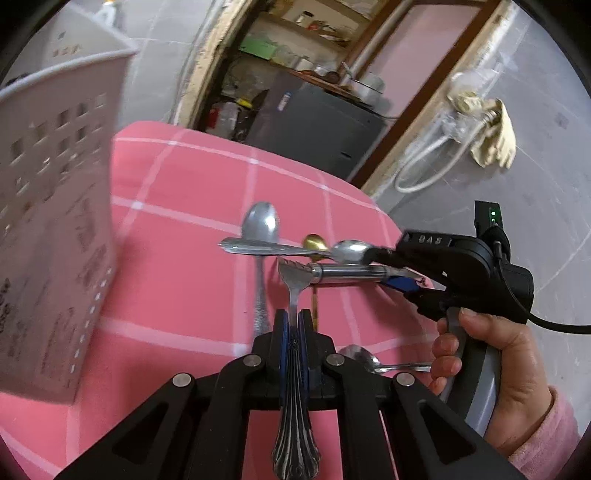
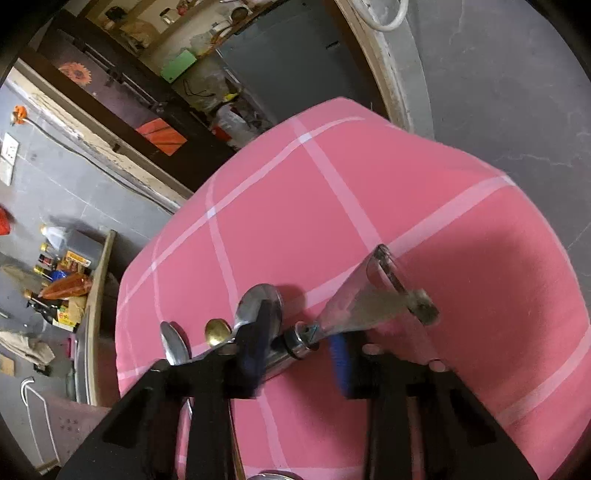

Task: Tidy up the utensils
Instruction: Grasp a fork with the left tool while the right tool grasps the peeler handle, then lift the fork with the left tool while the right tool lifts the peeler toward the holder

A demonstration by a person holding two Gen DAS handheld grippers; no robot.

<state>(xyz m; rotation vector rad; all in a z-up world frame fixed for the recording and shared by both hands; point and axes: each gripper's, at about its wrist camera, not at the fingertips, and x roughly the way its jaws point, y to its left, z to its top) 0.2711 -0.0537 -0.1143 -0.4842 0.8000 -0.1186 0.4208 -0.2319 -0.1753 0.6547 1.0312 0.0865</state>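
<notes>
"DAS" (upside down), on right tongs (image 1: 384, 267)

Grey tiled floor (image 1: 546, 92), dark cabinet (image 1: 317, 125) in doorway, cluttered shelves (image 1: 295, 33), pink checked tablecloth (image 2: 369, 206)

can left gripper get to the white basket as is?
Probably yes. The left gripper, shut on the fork, has the white basket close on its left in the left wrist view, with only bare pink cloth between them.

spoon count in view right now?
4. Large silver spoon lies lengthwise, mid-frame. Crosswise silver spoon passes over it. Gold spoon sits between their bowls. Near silver spoon is partly behind the left gripper. More may be hidden.
</notes>
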